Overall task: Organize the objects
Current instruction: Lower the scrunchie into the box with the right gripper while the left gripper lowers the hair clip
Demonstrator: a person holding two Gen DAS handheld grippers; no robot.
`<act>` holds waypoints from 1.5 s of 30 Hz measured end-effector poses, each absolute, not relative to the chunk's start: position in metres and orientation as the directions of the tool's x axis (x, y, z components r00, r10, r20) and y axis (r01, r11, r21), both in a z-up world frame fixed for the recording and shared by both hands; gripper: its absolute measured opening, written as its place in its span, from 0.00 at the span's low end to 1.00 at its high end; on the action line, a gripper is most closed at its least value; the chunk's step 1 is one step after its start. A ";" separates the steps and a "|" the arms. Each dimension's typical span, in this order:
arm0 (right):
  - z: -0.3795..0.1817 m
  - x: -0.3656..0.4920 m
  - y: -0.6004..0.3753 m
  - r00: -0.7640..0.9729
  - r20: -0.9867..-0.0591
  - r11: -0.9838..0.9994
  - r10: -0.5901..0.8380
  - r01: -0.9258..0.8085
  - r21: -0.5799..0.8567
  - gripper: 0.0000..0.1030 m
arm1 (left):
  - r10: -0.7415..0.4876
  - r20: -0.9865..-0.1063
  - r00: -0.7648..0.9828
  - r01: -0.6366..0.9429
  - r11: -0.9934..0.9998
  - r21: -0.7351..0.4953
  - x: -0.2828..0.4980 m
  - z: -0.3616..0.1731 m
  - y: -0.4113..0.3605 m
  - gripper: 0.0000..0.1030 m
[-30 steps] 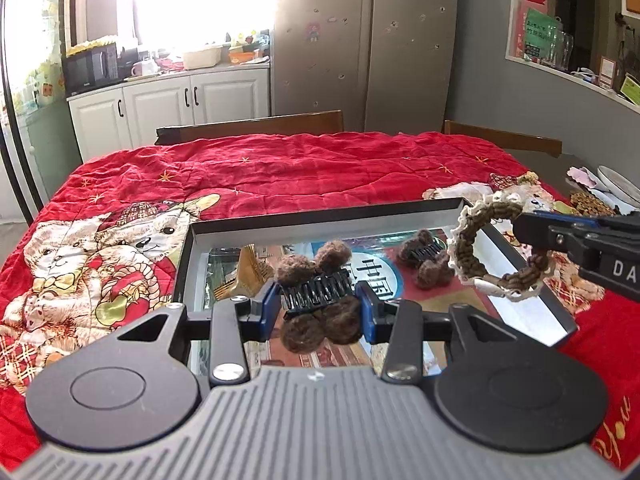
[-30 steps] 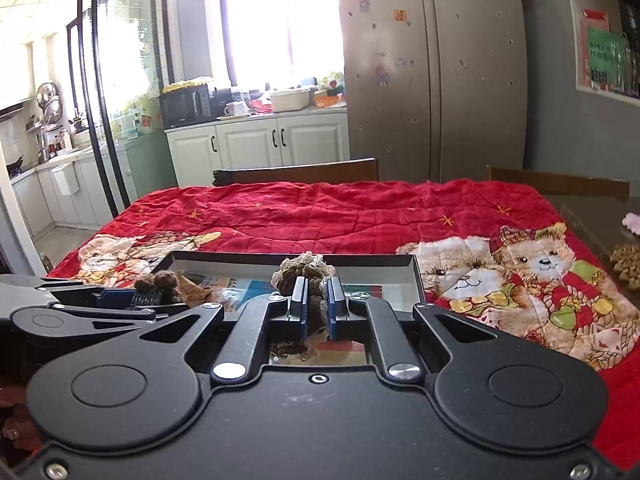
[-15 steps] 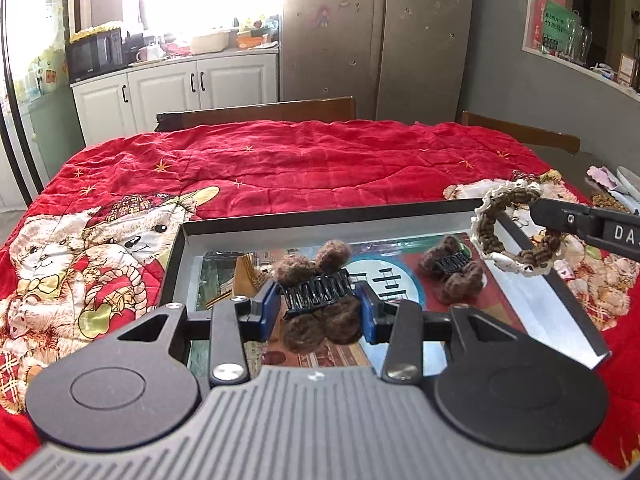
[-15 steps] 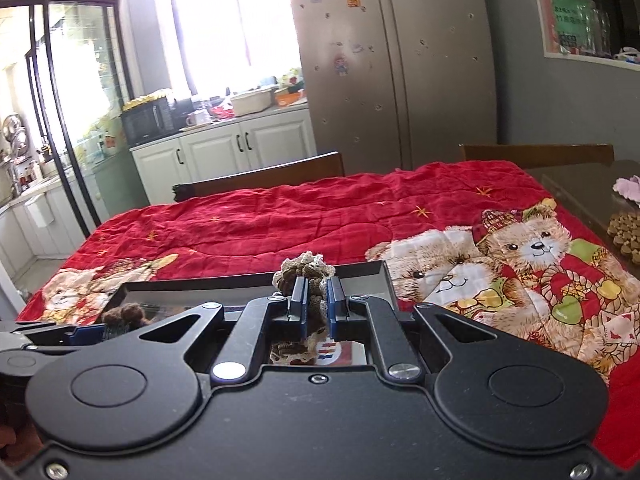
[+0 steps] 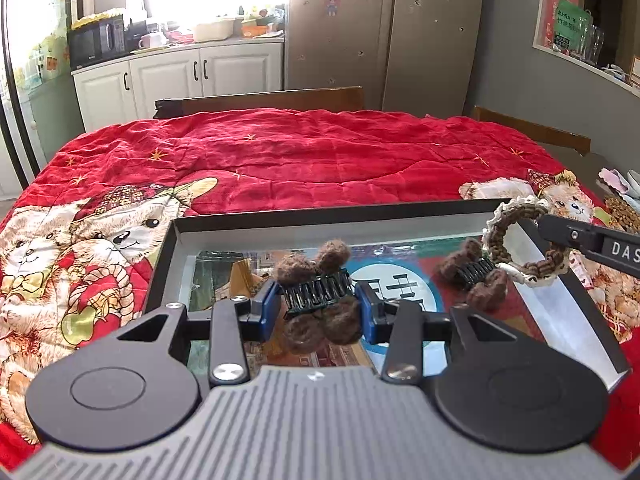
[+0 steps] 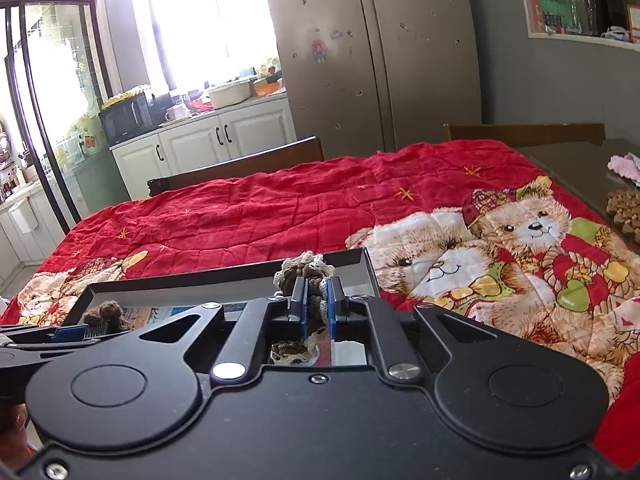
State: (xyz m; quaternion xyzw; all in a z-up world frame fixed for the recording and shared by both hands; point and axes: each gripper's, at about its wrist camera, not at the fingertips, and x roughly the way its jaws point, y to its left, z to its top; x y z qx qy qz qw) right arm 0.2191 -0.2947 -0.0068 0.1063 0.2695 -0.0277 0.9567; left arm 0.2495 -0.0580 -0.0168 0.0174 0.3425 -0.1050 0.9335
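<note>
Left hand-held gripper: blue pads clamped on a black claw hair clip with brown fuzzy pompoms, one pad at each end of the clip. The clip hangs over the near half of a shallow black tray.

Right hand-held gripper: jaws pinched tight on a brown-and-cream crocheted scrunchie. In the left wrist view the ring stands upright over the tray's right side, and this gripper comes in from the right edge.

Inside the tray: a second brown pompom clip lies on the printed bottom, right of centre, just below the held scrunchie; whether the two touch cannot be told. A tan comb-like piece sits toward the left.

The tray rests on a red quilt with teddy-bear prints spread over the table. White cabinets and a grey fridge stand behind.
</note>
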 end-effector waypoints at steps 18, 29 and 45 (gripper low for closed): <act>-0.029 0.236 -0.304 0.809 -0.588 0.968 0.028 0.125 0.217 0.09 | -0.178 -0.652 0.737 0.219 0.976 -0.019 0.255 -0.025 -0.063 0.43; -0.039 0.243 -0.309 0.785 -0.618 0.963 0.040 0.136 0.234 0.09 | -0.176 -0.666 0.725 0.228 0.974 -0.009 0.259 -0.032 -0.067 0.43; -0.042 0.246 -0.311 0.773 -0.632 0.962 0.046 0.137 0.237 0.09 | -0.166 -0.673 0.721 0.230 0.973 0.007 0.261 -0.036 -0.069 0.43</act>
